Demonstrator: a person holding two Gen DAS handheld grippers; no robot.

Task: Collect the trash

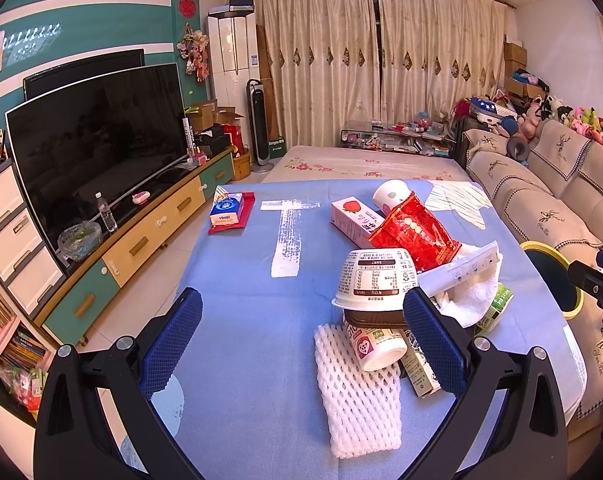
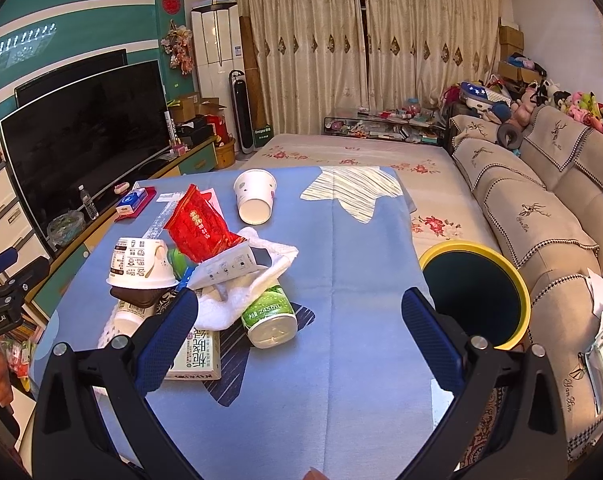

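Observation:
A heap of trash lies on the blue tablecloth (image 1: pixel 237 280): an upturned white noodle bowl (image 1: pixel 375 280) (image 2: pixel 141 264), a red snack bag (image 1: pixel 413 232) (image 2: pixel 197 226), a white foam net (image 1: pixel 357 392), a white towel (image 2: pixel 253 284), a green 245 mL can (image 2: pixel 269 316), a carton (image 2: pixel 197 352) and a paper cup (image 2: pixel 255 196). My left gripper (image 1: pixel 301 336) hovers open near the pile's left edge. My right gripper (image 2: pixel 301 336) is open above bare cloth, right of the pile. A yellow-rimmed bin (image 2: pixel 477 292) stands beside the table.
A tissue pack on a red tray (image 1: pixel 231 212) sits at the table's far left. A TV (image 1: pixel 97 140) on a long cabinet lines the left wall. A beige sofa (image 2: pixel 541 216) runs along the right, with a flowered mat (image 2: pixel 353 156) beyond the table.

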